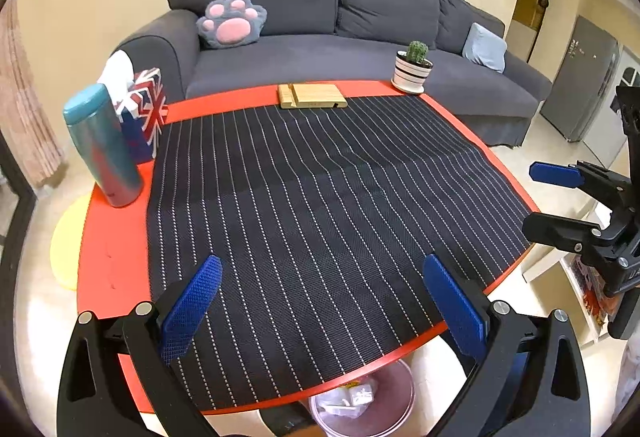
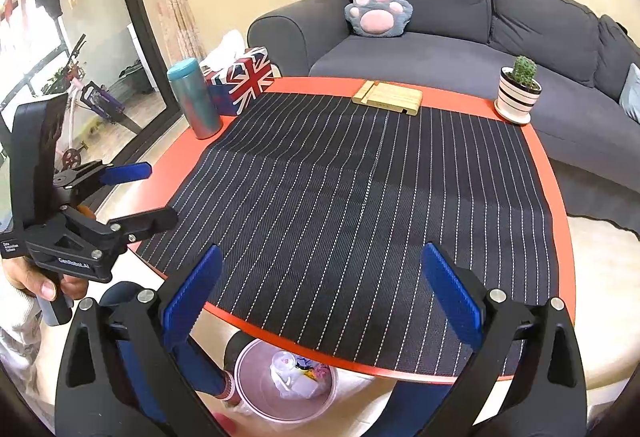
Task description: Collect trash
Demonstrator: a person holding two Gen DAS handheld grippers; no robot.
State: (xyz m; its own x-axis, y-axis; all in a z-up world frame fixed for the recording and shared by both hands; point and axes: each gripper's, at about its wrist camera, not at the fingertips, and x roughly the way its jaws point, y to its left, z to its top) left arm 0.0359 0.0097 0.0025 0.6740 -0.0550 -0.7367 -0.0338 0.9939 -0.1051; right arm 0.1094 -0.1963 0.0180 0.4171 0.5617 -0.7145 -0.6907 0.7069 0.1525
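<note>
White lettering on the left gripper [image 2: 132, 193] body is too blurred to read.

This is a home living room: a grey sofa [image 1: 320, 49] with a paw-shaped cushion [image 1: 232, 22] stands behind a red counter [image 1: 116, 249] carrying a tissue box [image 1: 146, 109], a potted cactus [image 1: 414, 67] and a flask [image 1: 102, 145]; a refrigerator [image 1: 580, 81] stands beyond.

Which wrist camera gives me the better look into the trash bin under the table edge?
The right wrist view: the trash bin shows most of its rim and the crumpled waste inside. The left wrist view catches only part of it, cut by the table edge and frame bottom.
</note>
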